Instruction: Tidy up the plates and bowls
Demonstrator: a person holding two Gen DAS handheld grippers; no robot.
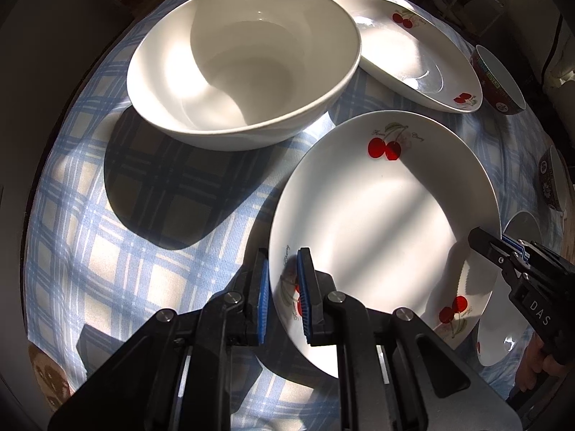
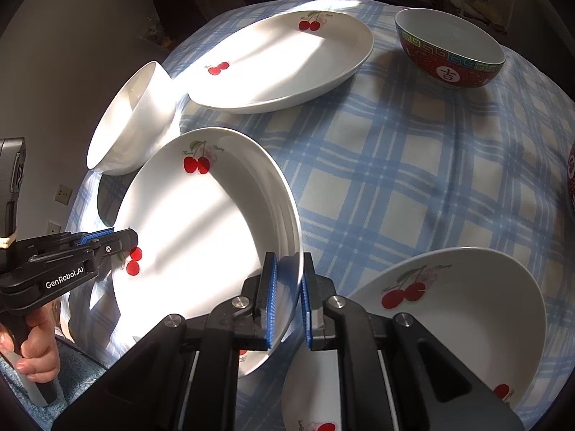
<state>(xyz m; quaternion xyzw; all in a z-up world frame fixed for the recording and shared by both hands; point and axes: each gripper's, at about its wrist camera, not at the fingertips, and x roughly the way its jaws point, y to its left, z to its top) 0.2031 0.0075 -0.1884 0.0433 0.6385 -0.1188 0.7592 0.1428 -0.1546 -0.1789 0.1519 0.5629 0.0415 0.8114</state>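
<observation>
Now, held: cherry plate (image 1: 381,215), centre frame, lifted off the plaid tablecloth (image 1: 143,251).
Left gripper (image 1: 282,294): nearly closed, pinching the plate's left rim.
Right gripper (image 2: 287,298): nearly closed, pinching the opposite rim.
Advice: keep both pinches firm and level; set it onto another cherry plate (image 2: 280,61), upper centre.

My left gripper (image 1: 282,296) is matte black plastic with ribbed blue pads (image 1: 263,301) and round silver pivot screws; white lettering "GenRobot.AI" runs along its side, and a pale cord wraps its dark housing. My right gripper (image 2: 287,301) is built the same, its black body marked "DAS" in white letters.
</observation>
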